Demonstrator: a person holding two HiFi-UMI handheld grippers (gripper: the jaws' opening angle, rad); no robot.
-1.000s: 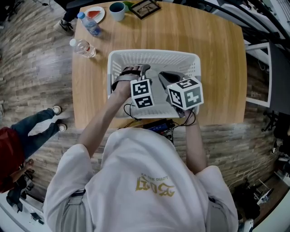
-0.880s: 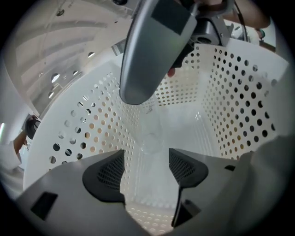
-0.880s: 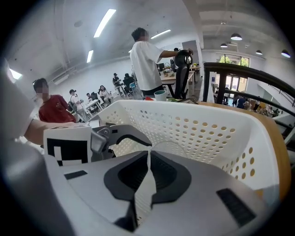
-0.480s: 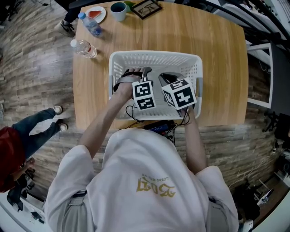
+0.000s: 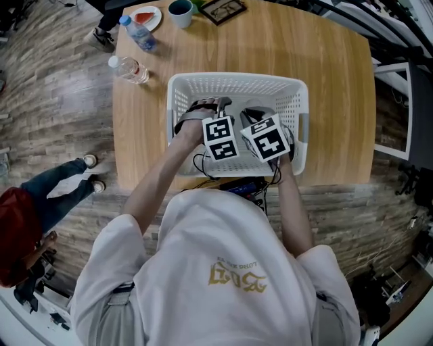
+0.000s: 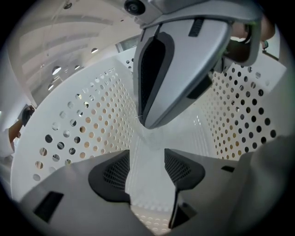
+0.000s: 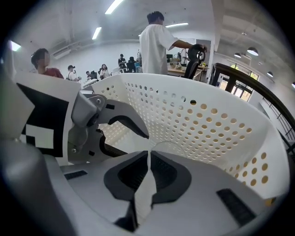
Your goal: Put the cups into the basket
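Note:
The white perforated basket (image 5: 237,79) stands in the middle of the wooden table (image 5: 338,101). Both grippers reach down inside it, side by side. My left gripper (image 5: 218,103) (image 6: 146,166) has its jaws apart and closing, with only the basket floor showing between the pads. My right gripper (image 5: 254,113) (image 7: 148,159) is shut with nothing in it, and its body fills the top of the left gripper view. A dark teal cup (image 5: 180,11) stands at the table's far edge, outside the basket. I see no cup in either gripper.
At the far left of the table lie a plate (image 5: 143,19) and two plastic bottles (image 5: 137,34) (image 5: 130,69). A framed item (image 5: 226,9) sits beside the cup. A person's legs (image 5: 64,186) stand left of the table; people stand beyond the basket wall (image 7: 207,120).
The right gripper has shifted left, closer to the left gripper inside the basket. The left gripper has stayed in about the same place.

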